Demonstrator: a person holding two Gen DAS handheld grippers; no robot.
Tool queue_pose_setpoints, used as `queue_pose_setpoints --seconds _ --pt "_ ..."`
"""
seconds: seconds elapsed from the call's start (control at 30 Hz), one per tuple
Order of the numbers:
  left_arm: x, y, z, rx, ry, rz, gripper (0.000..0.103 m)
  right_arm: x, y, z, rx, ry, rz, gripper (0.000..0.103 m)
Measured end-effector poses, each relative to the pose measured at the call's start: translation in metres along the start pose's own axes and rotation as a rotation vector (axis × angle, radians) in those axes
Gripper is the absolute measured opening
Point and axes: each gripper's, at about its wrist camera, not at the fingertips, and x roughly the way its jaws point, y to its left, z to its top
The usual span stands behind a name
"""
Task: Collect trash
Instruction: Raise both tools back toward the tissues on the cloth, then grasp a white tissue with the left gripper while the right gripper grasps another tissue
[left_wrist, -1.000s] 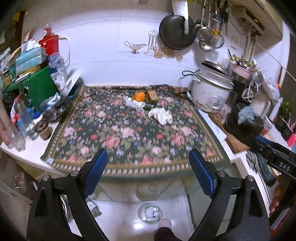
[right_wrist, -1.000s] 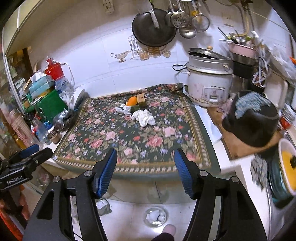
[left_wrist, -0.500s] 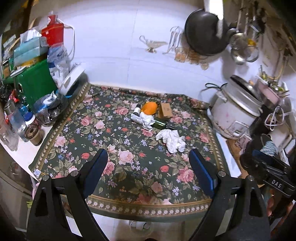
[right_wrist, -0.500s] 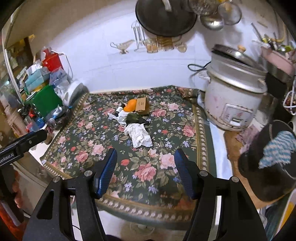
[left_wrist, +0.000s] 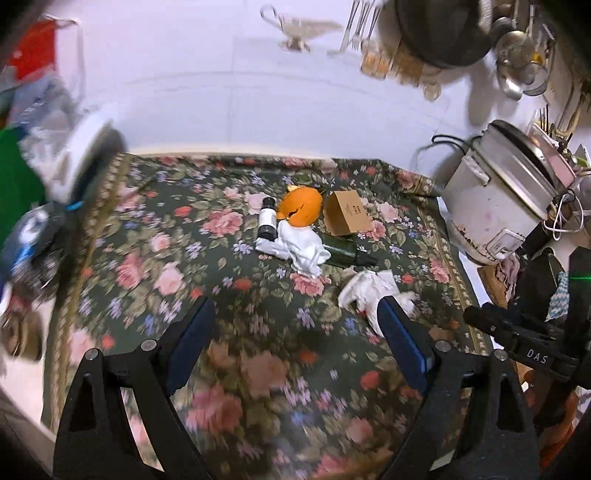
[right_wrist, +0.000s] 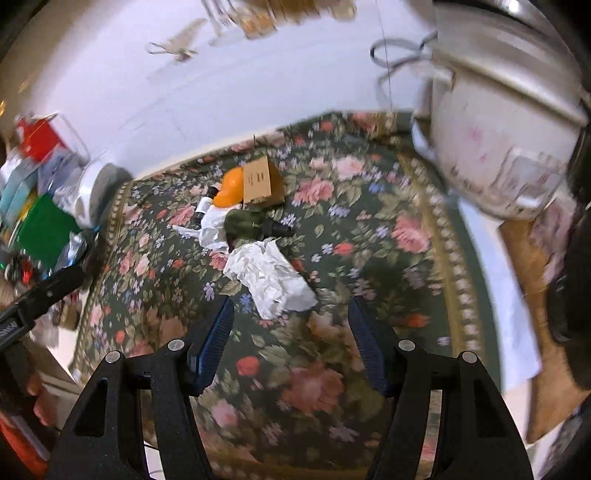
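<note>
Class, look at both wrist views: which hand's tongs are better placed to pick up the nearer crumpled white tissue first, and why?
Right, probably. The right tongs are open and empty, with the crumpled tissue just beyond their gap. In the left view, the left tongs centre on bare floral cloth, the tissue beside one finger.

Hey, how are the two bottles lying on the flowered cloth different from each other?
The small bottle is white-labelled with a black cap; the green bottle is dark green glass. The small bottle lies left of the orange peel with its cap toward the wall; the green bottle lies below the cardboard box, neck pointing right. Both lie on their sides, each touching the same crumpled white paper.
</note>
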Motion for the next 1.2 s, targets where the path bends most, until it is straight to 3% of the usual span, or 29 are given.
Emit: queue_pose_setpoints --seconds 0.3,0.43,0.57,0.7,0.8,0.87,0.9,1.0,1.2 --pt "0.114 0.017 0.043 0.065 0.088 -0.087 0.089 0.049 -0.010 0.015 0.099 0.054 -0.065 0.060" --pt "0.155 0.017 0.046 0.080 0.137 -0.085 0.089 0.072 -0.011 0.018 0.112 0.085 -0.080 0.060" --pt "0.182 0.020 0.040 0.072 0.186 -0.072 0.088 0.093 -0.013 0.017 0.149 0.133 -0.042 0.060" --pt "0.198 0.027 0.037 0.040 0.217 -0.080 0.069 0.100 -0.016 0.011 0.181 0.151 -0.037 0.058" --pt "0.201 0.028 0.035 0.022 0.225 -0.092 0.048 0.103 -0.016 0.005 0.199 0.165 0.025 0.043" --pt "0.199 0.028 0.034 0.016 0.229 -0.103 0.023 0.102 -0.016 0.004 0.202 0.164 0.048 0.031" --pt "0.198 0.028 0.033 0.009 0.238 -0.113 0.012 0.100 -0.015 0.004 0.195 0.162 0.039 0.031" --pt "0.191 0.027 0.030 0.009 0.224 -0.093 0.005 0.095 -0.012 0.002 0.164 0.155 0.017 0.028" --pt "0.155 0.020 0.022 0.012 0.177 -0.077 0.004 0.076 -0.013 -0.004 0.113 0.122 -0.012 0.026"
